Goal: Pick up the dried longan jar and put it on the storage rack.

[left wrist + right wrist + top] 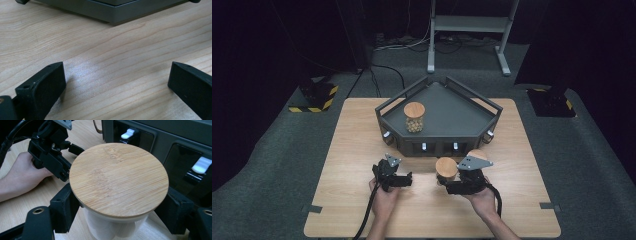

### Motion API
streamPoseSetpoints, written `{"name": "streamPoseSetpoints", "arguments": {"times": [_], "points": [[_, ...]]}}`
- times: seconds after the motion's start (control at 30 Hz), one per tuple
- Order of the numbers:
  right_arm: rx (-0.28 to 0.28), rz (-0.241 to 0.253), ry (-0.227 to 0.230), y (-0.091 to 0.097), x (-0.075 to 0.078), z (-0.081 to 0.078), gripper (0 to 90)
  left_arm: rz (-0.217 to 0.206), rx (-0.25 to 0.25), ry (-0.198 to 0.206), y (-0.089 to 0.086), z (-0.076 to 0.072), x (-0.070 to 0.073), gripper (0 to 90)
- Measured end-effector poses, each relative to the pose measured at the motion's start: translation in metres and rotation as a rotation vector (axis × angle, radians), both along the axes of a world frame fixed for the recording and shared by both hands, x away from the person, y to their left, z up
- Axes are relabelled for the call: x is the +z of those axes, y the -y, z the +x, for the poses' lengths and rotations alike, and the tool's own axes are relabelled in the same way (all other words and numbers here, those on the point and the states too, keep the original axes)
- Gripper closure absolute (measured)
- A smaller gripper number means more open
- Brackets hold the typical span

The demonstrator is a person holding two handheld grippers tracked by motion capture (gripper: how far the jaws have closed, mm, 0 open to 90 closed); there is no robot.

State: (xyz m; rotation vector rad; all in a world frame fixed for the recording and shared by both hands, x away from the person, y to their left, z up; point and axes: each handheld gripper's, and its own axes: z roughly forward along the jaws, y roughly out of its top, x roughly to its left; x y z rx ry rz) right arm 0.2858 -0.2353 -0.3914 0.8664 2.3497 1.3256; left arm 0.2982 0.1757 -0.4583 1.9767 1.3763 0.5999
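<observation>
Right tongs (117,213): clamping both jaws against the jar (112,230) below its bamboo lid (118,178).
Left tongs (75,148): resting on the bench (25,207), hand-held.

A clear glass jar (446,172) is seen standing upright on the wooden worktop (352,150), just in front of the dark grey tray (462,117). It is closed by a round, flat bamboo lid (118,178), pale brown with fine grain, which overhangs the glass body slightly. The jar is clamped on both sides, just below the lid, by the right tongs (120,210). What it contains cannot be told.
</observation>
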Motion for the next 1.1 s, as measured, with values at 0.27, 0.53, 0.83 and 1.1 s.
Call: {"name": "streamPoseSetpoints", "arguments": {"times": [0.27,0.53,0.83,1.1], "points": [[-0.01,0.014,0.002,0.005,0.012,0.005,25.0,0.0,0.0,0.0,0.0,0.0,0.0,1.5],[-0.014,0.022,0.015,0.008,0.027,0.009,25.0,0.0,0.0,0.0,0.0,0.0,0.0,1.5],[-0.032,0.01,0.028,0.006,0.039,0.013,25.0,0.0,0.0,0.0,0.0,0.0,0.0,1.5],[-0.073,0.018,0.01,0.008,0.053,0.02,25.1,0.0,0.0,0.0,0.0,0.0,0.0,1.5]]}}
